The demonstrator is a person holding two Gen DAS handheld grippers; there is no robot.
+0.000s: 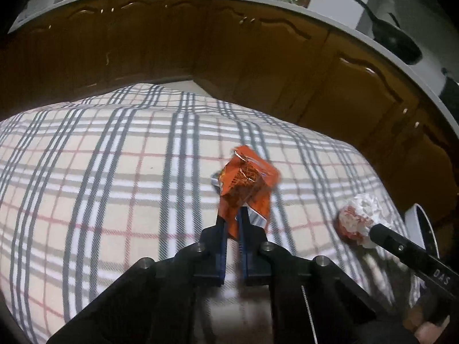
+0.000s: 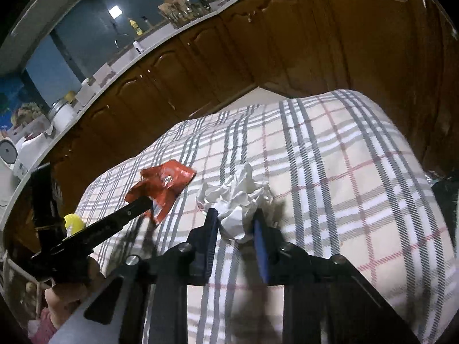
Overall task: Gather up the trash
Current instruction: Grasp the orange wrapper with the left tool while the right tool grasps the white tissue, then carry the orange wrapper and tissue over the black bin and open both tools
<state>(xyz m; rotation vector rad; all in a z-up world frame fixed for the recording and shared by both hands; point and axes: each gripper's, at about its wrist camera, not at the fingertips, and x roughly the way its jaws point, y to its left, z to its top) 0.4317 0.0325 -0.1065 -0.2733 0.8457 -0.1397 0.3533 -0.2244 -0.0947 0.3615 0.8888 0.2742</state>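
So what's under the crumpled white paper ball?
Under the crumpled white paper ball, held by the right gripper, only the plaid beige-and-grey cloth shows. Whatever the cloth covers is hidden.

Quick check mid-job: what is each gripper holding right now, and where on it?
Left gripper pinches the orange wrapper by its lower end. Right gripper squeezes the crumpled white paper across its lower middle.

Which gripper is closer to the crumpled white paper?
Right. The right gripper is shut on the crumpled white paper; the left gripper is off to one side, shut on the orange wrapper.
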